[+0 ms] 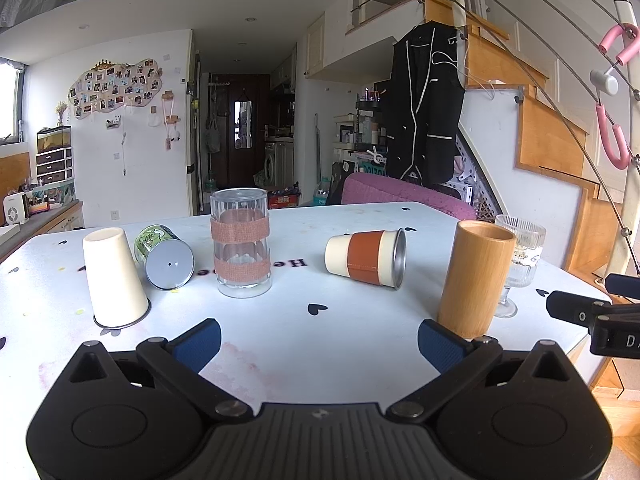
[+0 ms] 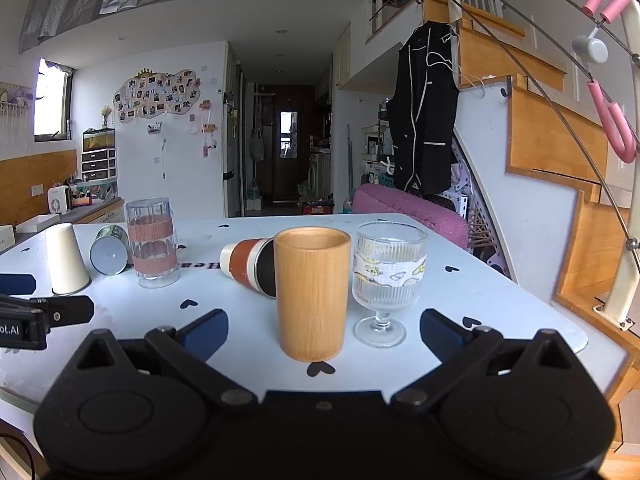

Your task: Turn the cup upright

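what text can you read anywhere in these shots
"He...e", black letters upside down on the tablecloth, partly hidden behind the taped glass.
"ot.AI", cut off, on the left gripper.
"D", cut off, on the right gripper.
Print on the green can: too blurred.

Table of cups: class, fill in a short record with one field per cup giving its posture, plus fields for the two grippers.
surface: white table with black heart marks
cream cup: upside down, mouth on the table
green can: on its side, base toward the camera
taped clear glass: upside down
brown-sleeved cup: on its side
bamboo cup: upright
ribbed goblet: upright
left gripper: open, empty
right gripper: open, empty
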The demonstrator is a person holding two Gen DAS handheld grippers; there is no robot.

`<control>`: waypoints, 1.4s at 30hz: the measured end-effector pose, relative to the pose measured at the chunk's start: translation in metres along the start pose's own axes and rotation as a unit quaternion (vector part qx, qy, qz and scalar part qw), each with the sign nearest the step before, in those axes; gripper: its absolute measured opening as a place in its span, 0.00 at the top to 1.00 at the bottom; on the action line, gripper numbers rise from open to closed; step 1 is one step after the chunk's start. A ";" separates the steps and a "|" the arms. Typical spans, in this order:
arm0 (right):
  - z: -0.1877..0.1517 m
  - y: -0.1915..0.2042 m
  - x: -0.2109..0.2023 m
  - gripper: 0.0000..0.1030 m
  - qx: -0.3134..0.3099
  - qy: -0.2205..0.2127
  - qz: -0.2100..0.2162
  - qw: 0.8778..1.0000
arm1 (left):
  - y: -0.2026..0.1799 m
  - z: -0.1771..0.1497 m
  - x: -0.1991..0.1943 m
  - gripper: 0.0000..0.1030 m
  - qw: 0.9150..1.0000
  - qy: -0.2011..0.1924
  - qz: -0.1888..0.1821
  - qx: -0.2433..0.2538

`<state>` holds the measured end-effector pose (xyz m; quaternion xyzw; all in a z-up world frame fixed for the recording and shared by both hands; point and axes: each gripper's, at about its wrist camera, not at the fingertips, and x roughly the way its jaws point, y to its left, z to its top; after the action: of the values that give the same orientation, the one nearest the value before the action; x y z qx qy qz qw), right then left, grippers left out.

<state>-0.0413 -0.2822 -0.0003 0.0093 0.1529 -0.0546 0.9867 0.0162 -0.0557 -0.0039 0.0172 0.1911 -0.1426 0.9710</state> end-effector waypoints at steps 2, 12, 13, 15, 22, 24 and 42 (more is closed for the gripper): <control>0.000 0.000 0.000 0.00 0.000 0.000 0.000 1.000 | 0.000 0.000 0.000 0.00 1.000 0.000 0.000 0.000; 0.000 0.000 0.000 0.00 0.000 0.001 0.000 1.000 | 0.000 0.000 0.000 0.00 1.000 0.000 0.000 0.000; 0.000 0.000 0.000 0.00 0.000 0.001 0.000 1.000 | 0.000 0.000 0.000 0.00 1.000 0.000 0.000 0.000; 0.000 0.000 0.000 0.00 0.000 0.001 0.001 1.000 | 0.000 0.000 0.000 0.00 1.000 0.000 0.000 0.000; -0.001 0.001 0.000 0.00 -0.001 0.001 0.001 1.000 | 0.000 0.000 0.000 0.00 1.000 0.000 0.000 0.000; -0.001 0.002 0.000 0.00 -0.001 0.002 0.001 1.000 | 0.000 0.000 0.000 0.00 1.000 0.000 0.000 0.000; -0.003 0.003 0.000 0.00 -0.002 0.004 0.001 1.000 | 0.000 -0.001 0.000 0.00 1.000 0.000 0.001 0.001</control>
<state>-0.0415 -0.2788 -0.0034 0.0077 0.1566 -0.0531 0.9862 0.0160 -0.0556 -0.0046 0.0180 0.1914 -0.1419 0.9710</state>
